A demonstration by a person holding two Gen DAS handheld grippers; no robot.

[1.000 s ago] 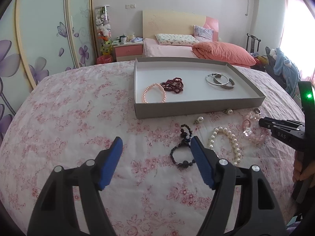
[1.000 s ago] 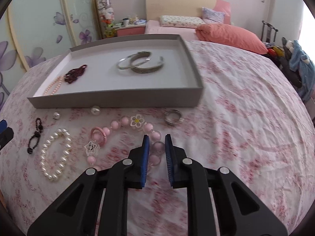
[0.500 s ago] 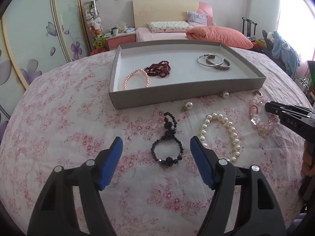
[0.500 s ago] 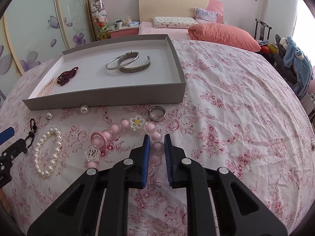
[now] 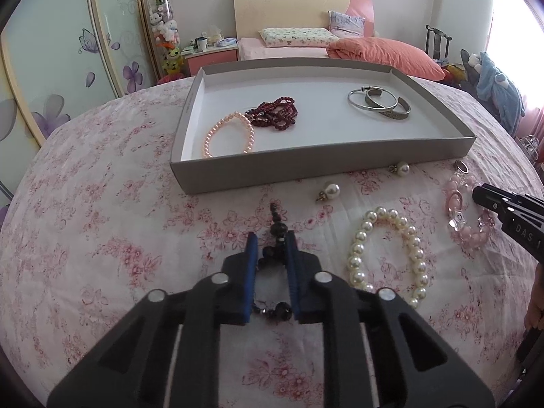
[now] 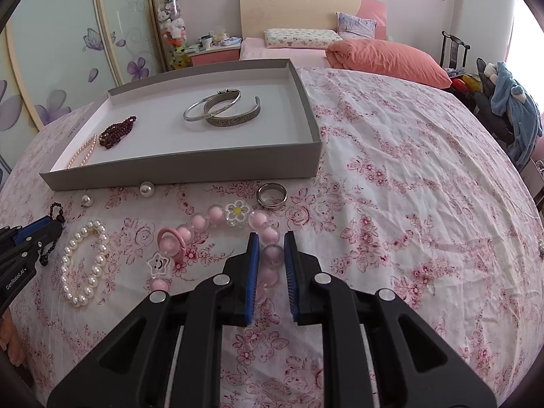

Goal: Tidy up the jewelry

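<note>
- Since the earlier frames, the left gripper (image 5: pixel 270 238) has narrowed from wide open to a slim gap around the black faceted-bead bracelet (image 5: pixel 276 227), which lies on the pink floral bedspread (image 5: pixel 102 238) just in front of the shallow grey cardboard tray (image 5: pixel 319 166).
- Whether its pads already pinch the beads I cannot tell; the loop sits between them, with the far bead tail sticking out past the tips.
- Right gripper (image 6: pixel 271 238) sits with jaws narrow around the translucent pink bead bracelet with daisy and star charms (image 6: pixel 204 219), one bead between the pads; firm contact is unclear.
- Long axis of the black bracelet runs along the left fingers, tail pointing toward the tray wall.
- Risk, in my judgement: round beads could roll out of a shallow pinch, and the slack loop may swing or snag the cloth on lifting.
- Nearby, the white pearl bracelet (image 5: pixel 387 251) could be dragged along if a gripper drifts sideways.
- Small pearl earrings (image 5: pixel 329 191) lie close to the tray wall and could be knocked.
</note>
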